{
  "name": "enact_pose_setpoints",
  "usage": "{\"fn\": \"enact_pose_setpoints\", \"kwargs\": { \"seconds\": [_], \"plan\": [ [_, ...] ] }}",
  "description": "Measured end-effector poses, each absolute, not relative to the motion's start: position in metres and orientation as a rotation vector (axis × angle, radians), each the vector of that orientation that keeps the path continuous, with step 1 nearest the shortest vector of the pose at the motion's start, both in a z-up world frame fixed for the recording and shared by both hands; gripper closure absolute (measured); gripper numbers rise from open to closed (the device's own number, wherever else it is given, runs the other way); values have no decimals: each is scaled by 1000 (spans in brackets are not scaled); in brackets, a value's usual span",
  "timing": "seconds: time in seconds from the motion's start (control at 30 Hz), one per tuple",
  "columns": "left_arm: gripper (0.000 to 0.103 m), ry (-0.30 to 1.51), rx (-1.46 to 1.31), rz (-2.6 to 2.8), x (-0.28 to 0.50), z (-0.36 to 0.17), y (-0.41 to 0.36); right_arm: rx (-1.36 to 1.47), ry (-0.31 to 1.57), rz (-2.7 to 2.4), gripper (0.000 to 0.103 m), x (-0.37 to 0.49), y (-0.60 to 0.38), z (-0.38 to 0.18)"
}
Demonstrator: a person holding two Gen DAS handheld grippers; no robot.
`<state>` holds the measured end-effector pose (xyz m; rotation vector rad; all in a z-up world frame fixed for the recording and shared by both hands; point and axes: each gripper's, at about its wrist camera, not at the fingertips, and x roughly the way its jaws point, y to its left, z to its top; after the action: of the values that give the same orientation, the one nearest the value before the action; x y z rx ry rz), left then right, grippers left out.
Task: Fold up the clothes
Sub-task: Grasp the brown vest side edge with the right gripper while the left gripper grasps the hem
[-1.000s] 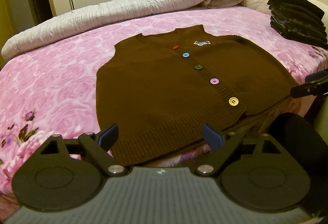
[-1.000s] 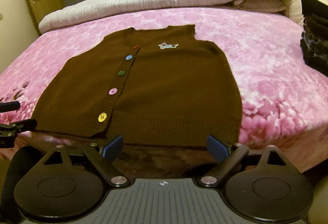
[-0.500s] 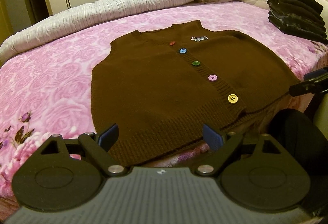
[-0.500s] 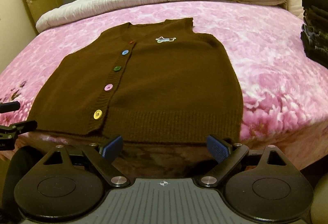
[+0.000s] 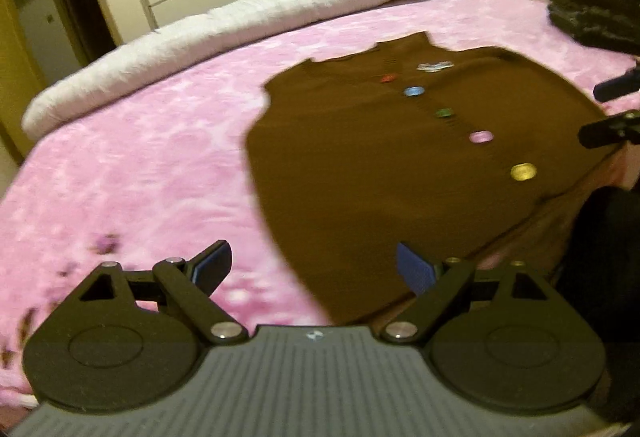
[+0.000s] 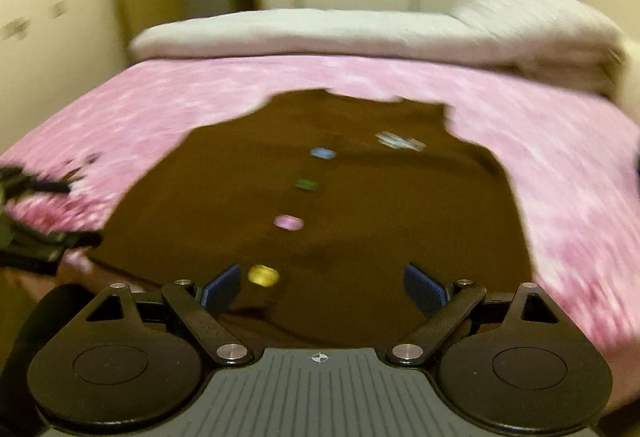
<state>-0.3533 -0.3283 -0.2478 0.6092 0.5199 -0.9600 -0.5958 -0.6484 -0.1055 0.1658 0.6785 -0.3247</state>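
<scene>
Lying flat on the pink floral bedspread (image 5: 132, 165), the brown knit vest (image 5: 380, 173) shows coloured buttons (image 5: 482, 137); the left gripper (image 5: 314, 269) and right gripper (image 6: 322, 287) hover spread wide, empty, at its hem.

left gripper (image 5: 314, 267) jaws spread wide, right gripper (image 6: 322, 287) apparently likewise, both empty

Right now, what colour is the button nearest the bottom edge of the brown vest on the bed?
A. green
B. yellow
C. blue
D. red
B: the yellow button sits lowest on the brown vest, closest to its hem, with pink, green, blue and red above it.
</scene>
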Motion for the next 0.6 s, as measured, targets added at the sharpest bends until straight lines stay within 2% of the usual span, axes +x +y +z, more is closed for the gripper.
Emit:
{"fn": "enact_pose_setpoints", "kwargs": {
  "seconds": [0.13,0.2,0.27,0.43,0.6],
  "plan": [
    [16,504,622,-879,-324,-242,-303,53,668,-180,16,-559,-611,-106],
    [16,505,612,-843,-311,-240,-290,10,670,-93,38,-541,-590,-112],
    [16,515,587,-819,-301,-239,-277,-29,681,-5,48,-523,-568,-120],
    [16,549,550,-787,-287,-247,-252,-145,701,172,53,-488,-517,-141],
    [16,573,533,-787,-280,-256,-244,-256,732,244,65,-461,-482,-165]
  ]
}}
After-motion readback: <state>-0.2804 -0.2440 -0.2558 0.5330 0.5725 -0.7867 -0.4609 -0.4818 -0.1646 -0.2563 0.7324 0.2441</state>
